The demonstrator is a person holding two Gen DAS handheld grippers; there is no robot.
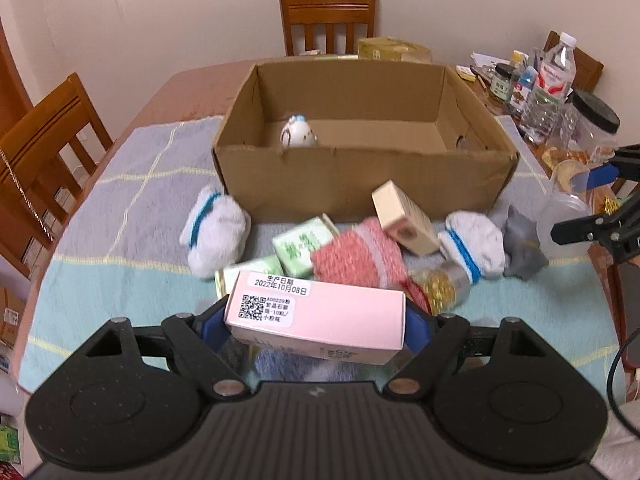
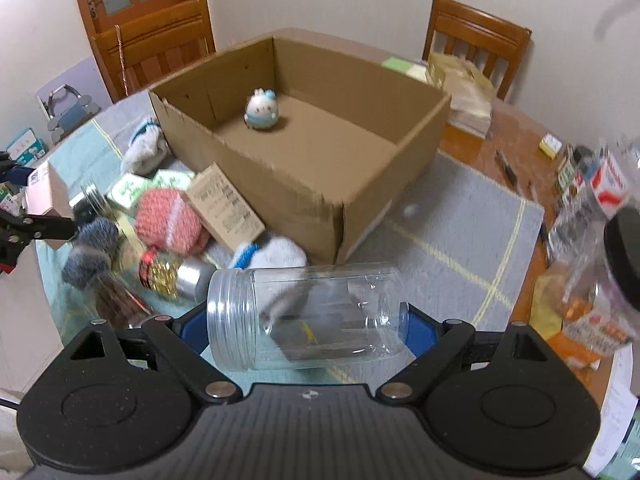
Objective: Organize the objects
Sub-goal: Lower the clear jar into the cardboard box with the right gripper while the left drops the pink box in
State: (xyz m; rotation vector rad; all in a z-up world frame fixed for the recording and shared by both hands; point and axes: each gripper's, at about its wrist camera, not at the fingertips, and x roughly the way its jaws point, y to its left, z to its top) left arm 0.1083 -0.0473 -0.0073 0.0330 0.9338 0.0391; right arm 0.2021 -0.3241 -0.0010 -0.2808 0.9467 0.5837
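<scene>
Left wrist view: the left gripper (image 1: 316, 322) is clamped on a pink box (image 1: 316, 316), its blue pads pressing the box's two short ends, jaws about half spread. The box lies crosswise between them, long axis running left to right, a white label with a QR code facing up. Straight ahead, on the far side of a small heap of things, sits the open cardboard box (image 1: 360, 168) on a striped cloth (image 1: 120, 208). Inside it, near the left front wall, stands a small white toy figure (image 1: 298, 131). The heap between gripper and carton holds two white socks with blue bands, green packets (image 1: 302, 246), a red knitted bundle (image 1: 356, 258), a cream carton (image 1: 404, 218) leaning on the cardboard wall, and a jar of gold beads (image 1: 442, 286).

In the right wrist view, the right gripper (image 2: 308, 328) grips a clear plastic jar (image 2: 308, 316) by its ends, jaws spread wide. The jar lies sideways, open threaded mouth to the left, base to the right. The cardboard box lies ahead and slightly left, its near corner closest to this hand.

Both loads appear lifted clear of the cloth. Each must likely pass over the carton's near wall, with its long axis parallel to that wall. Neither hand looks clearly closer.
</scene>
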